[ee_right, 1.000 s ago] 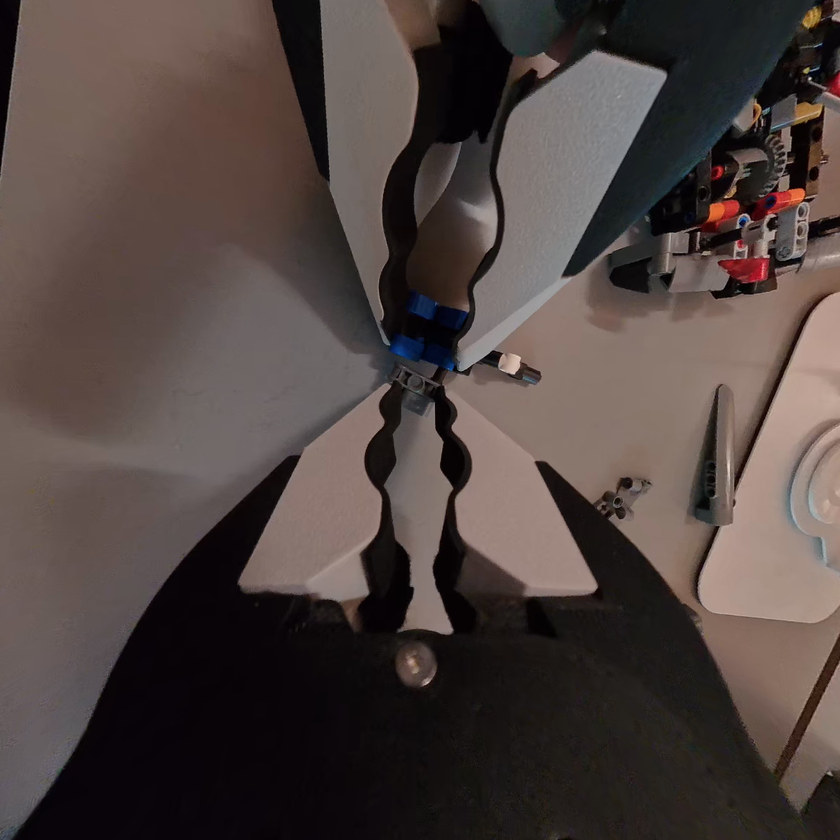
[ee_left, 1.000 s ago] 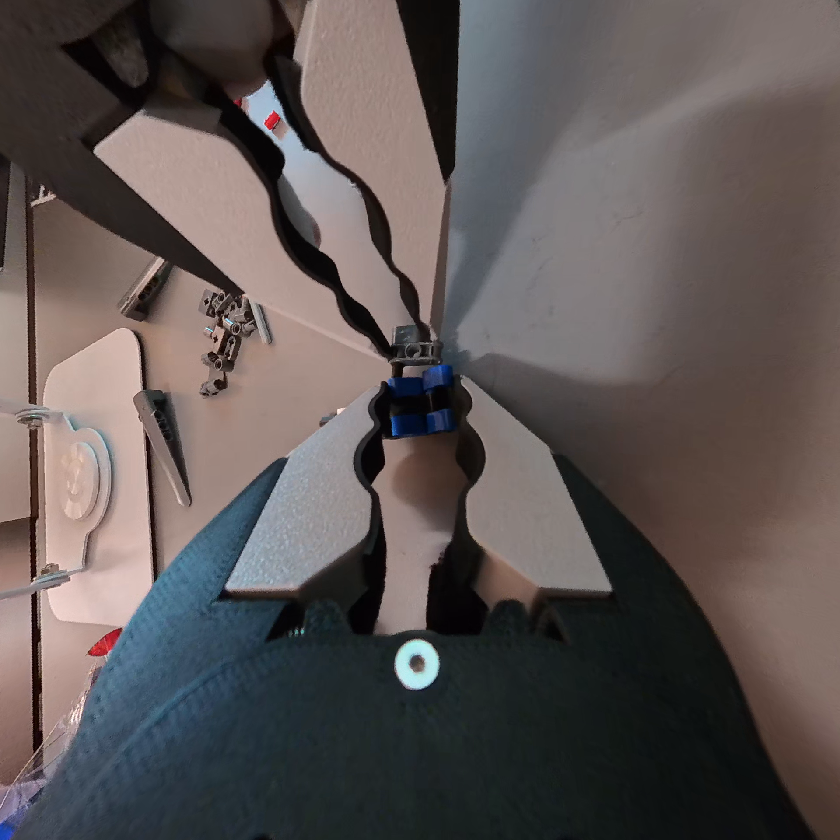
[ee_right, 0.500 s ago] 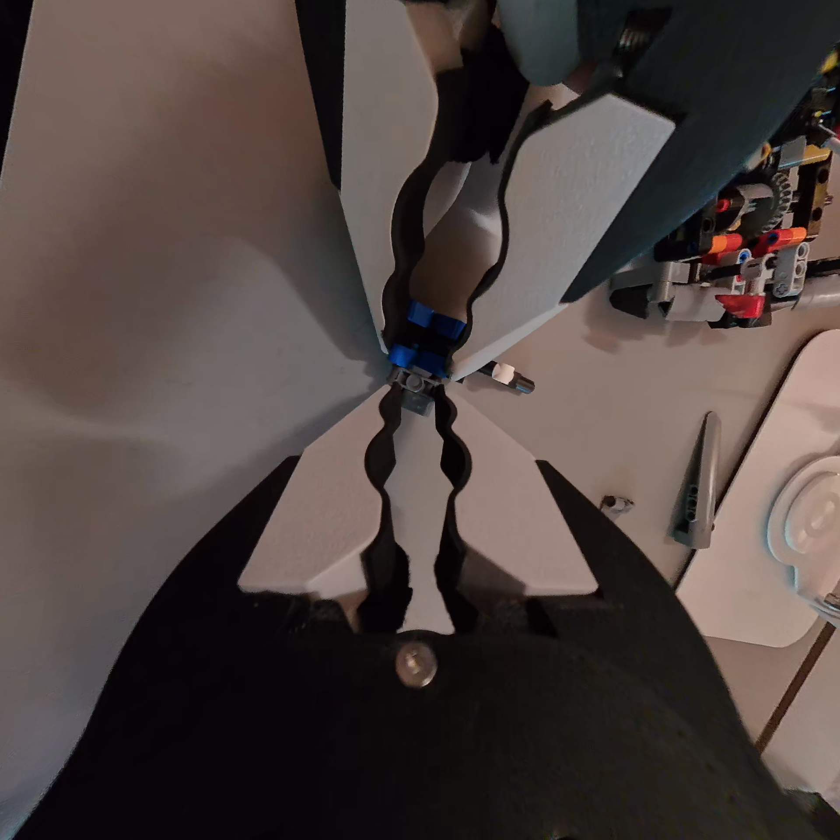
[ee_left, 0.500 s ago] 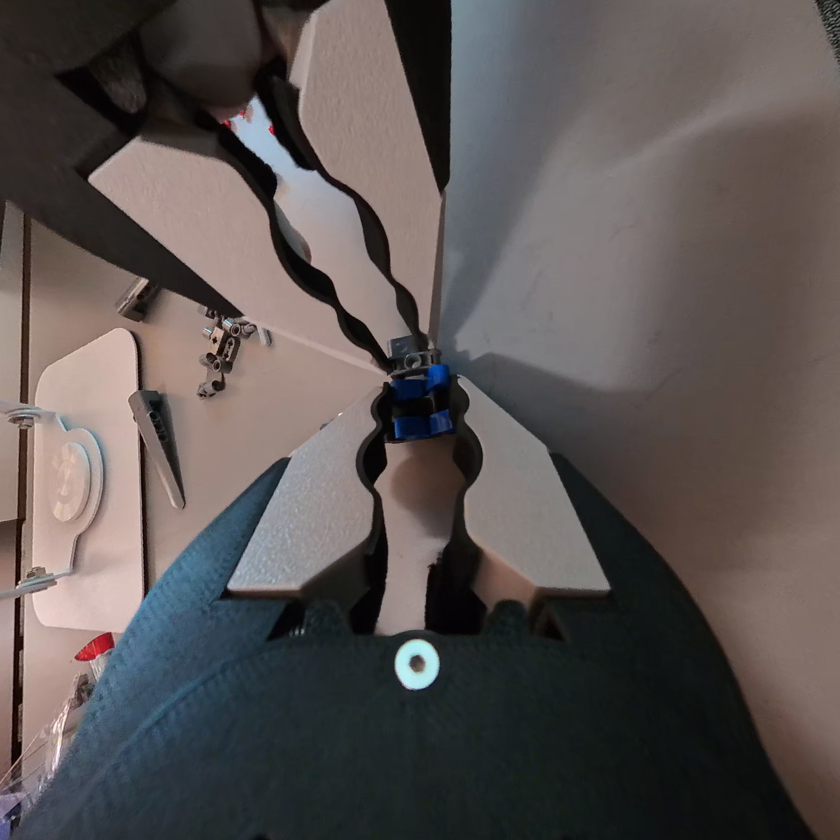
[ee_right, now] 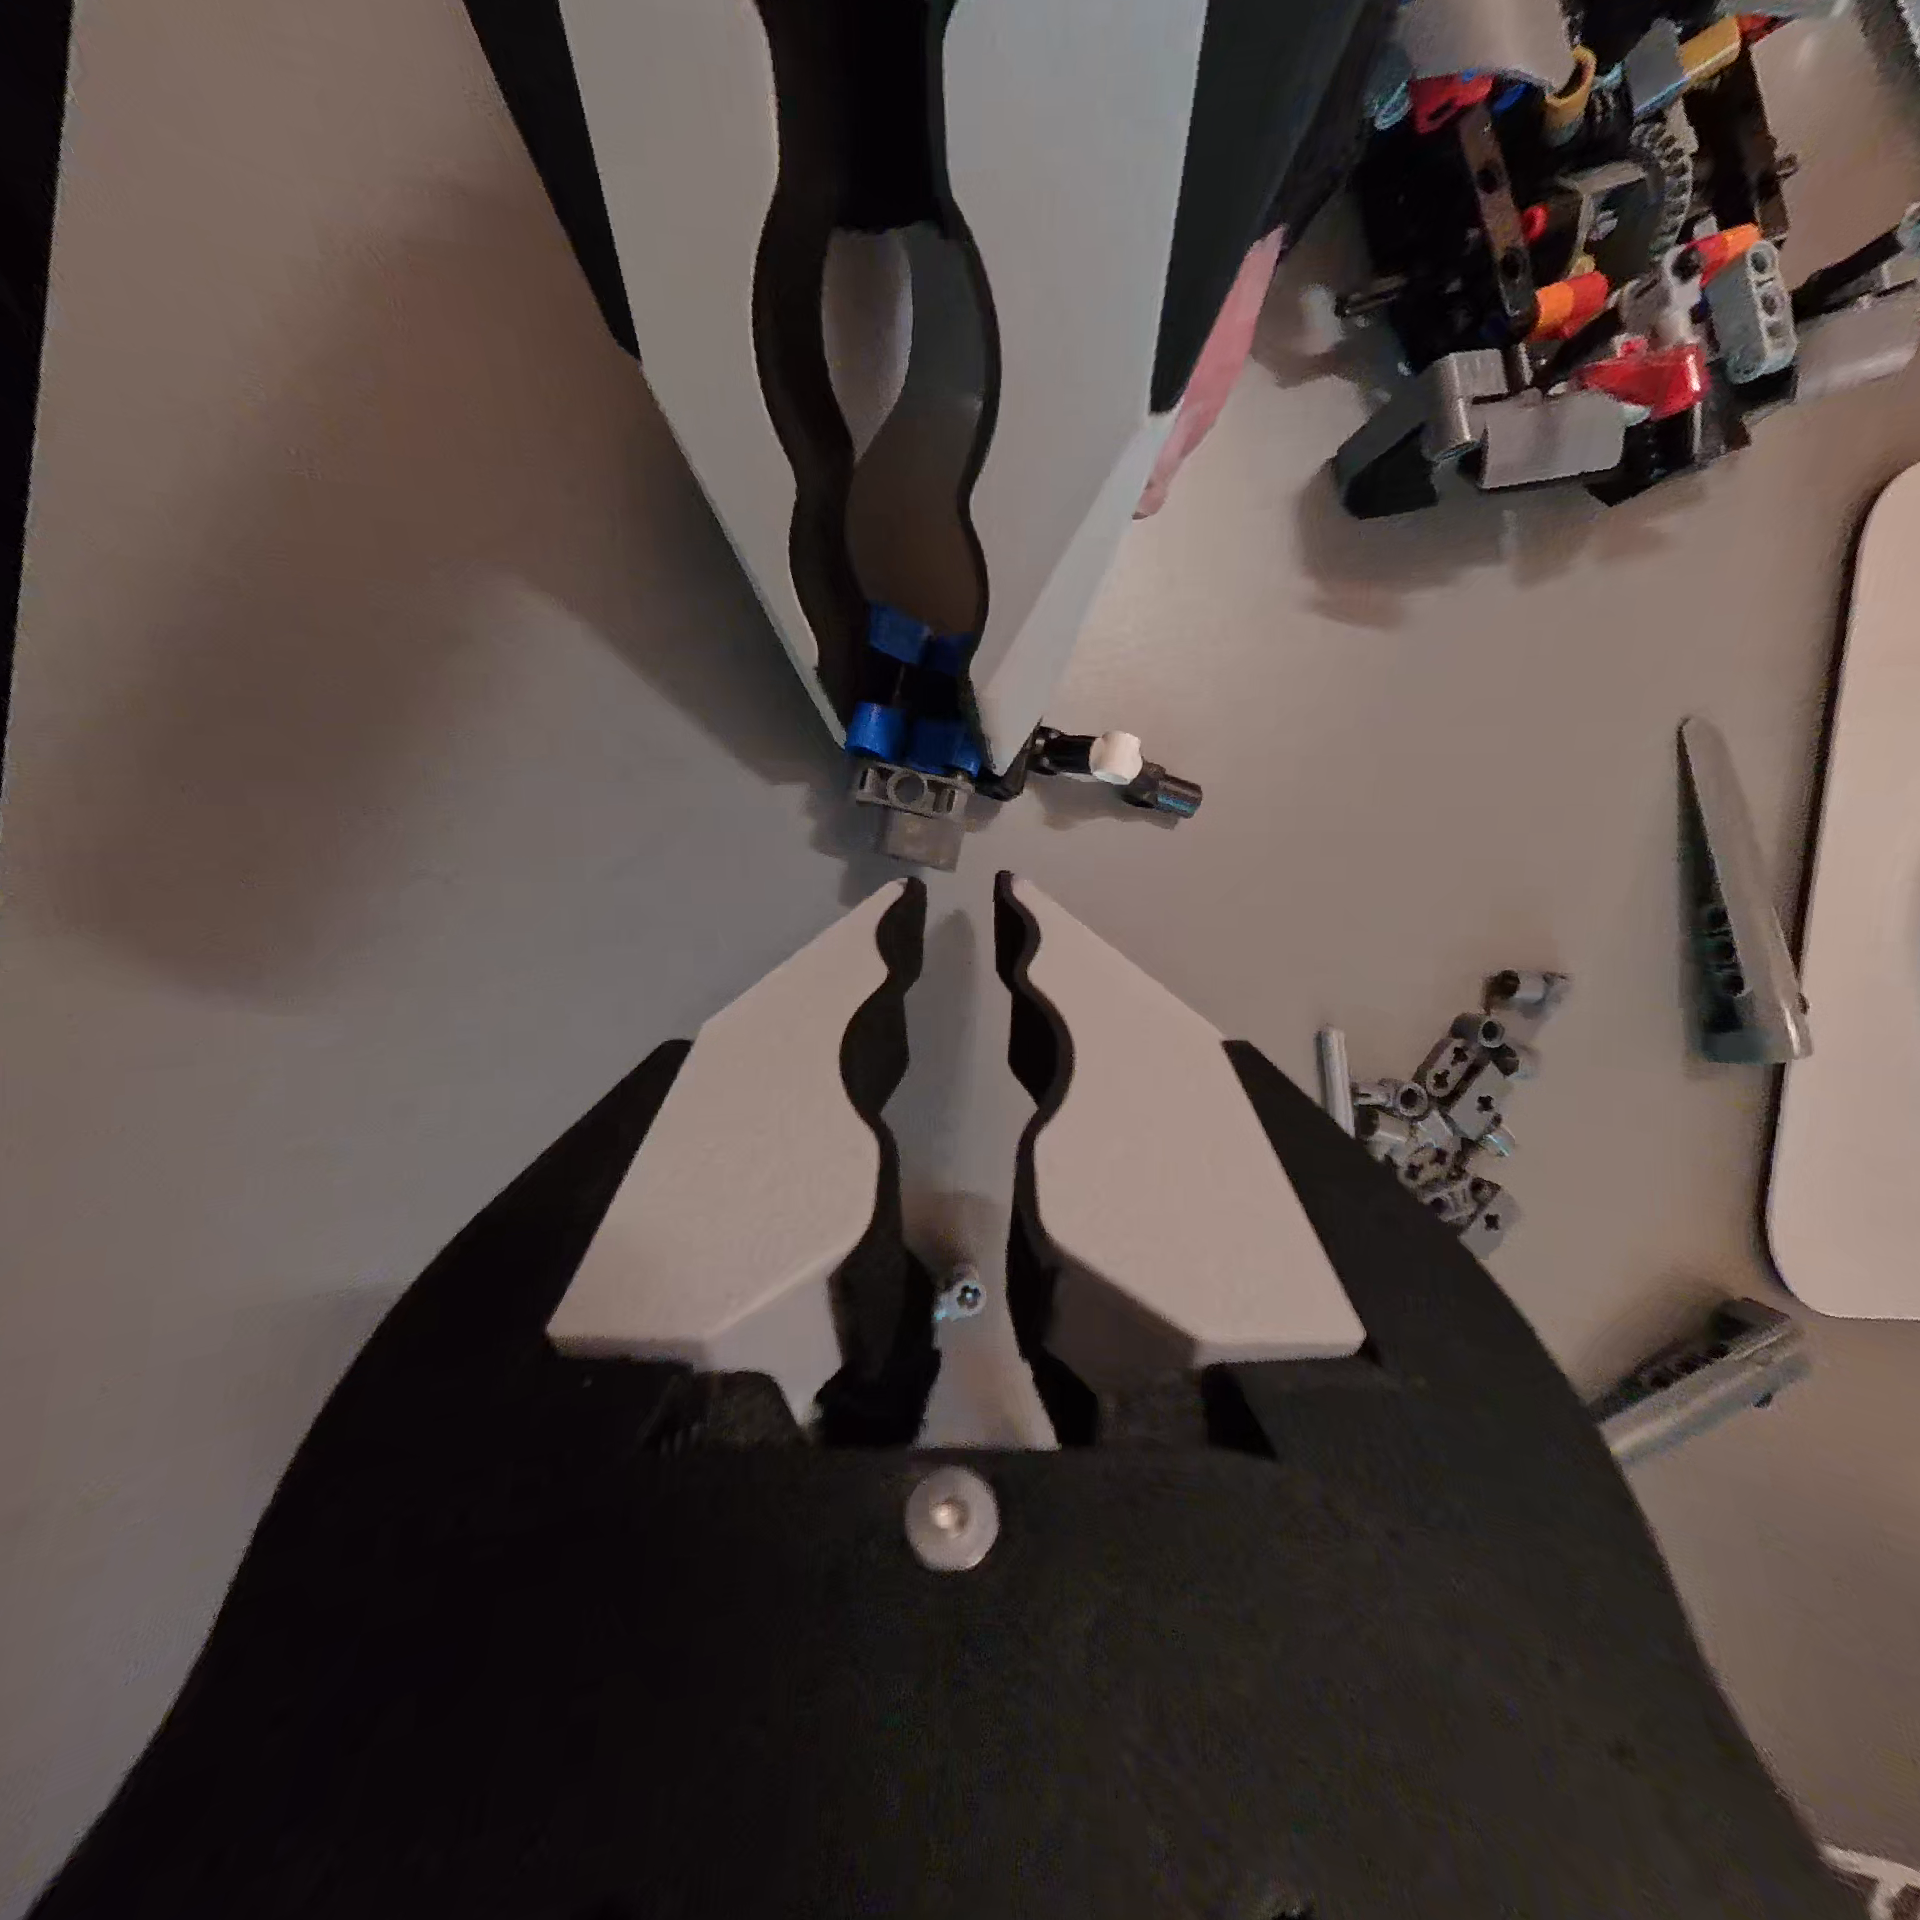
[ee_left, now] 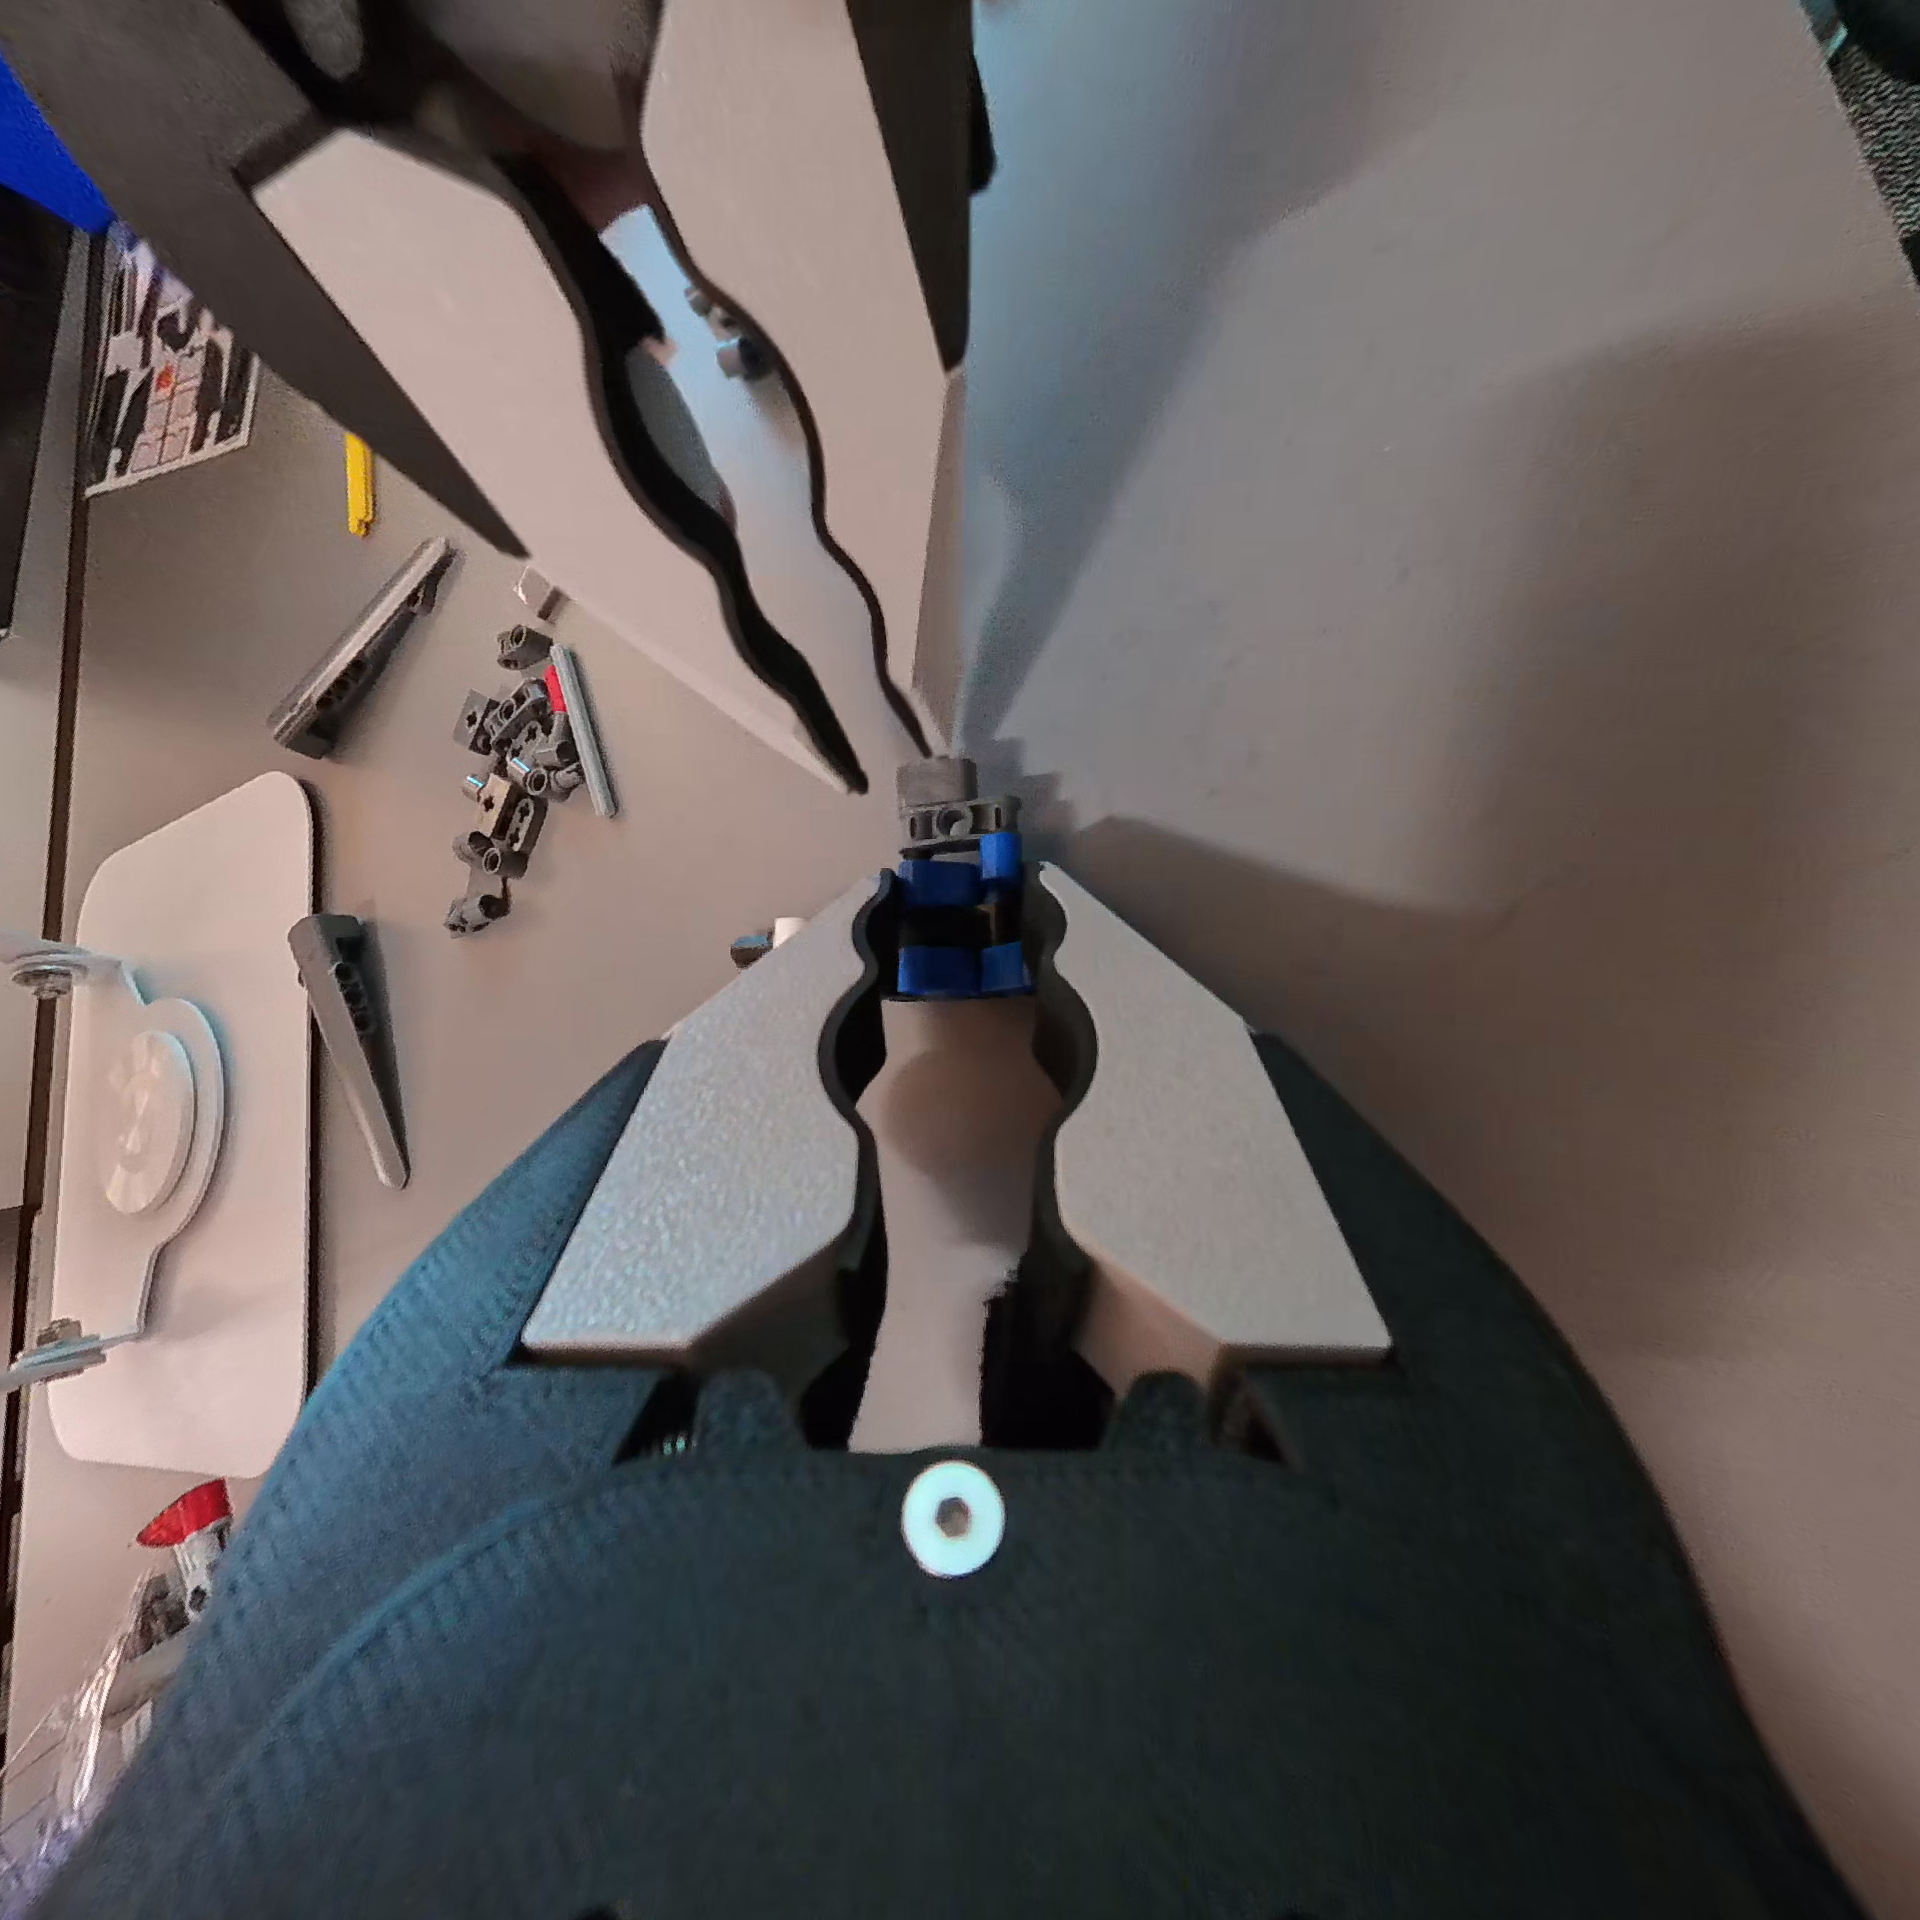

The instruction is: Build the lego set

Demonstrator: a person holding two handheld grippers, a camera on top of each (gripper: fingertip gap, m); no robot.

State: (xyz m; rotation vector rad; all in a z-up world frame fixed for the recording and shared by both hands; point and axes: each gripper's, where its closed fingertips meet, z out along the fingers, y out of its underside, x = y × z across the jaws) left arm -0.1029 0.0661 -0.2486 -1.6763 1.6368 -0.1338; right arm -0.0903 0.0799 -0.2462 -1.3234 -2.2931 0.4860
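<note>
A hobby or data-collection workspace rather than a kitchen or shop: a plain pale table [ee_right: 1403, 665] carries a half-built, many-coloured lego model [ee_right: 1621, 270], a loose heap of small grey lego pieces [ee_left: 514, 769], long grey wedge-shaped parts [ee_left: 348, 1039] and a printed sheet [ee_left: 171, 395] at the edge.

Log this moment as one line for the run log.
left gripper: shut on blue-and-grey lego piece | right gripper: open, apart from piece | loose grey parts on table

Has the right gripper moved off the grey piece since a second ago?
Yes. The right gripper has let go and backed away from the grey piece, which stays on the blue part in the left gripper.
</note>
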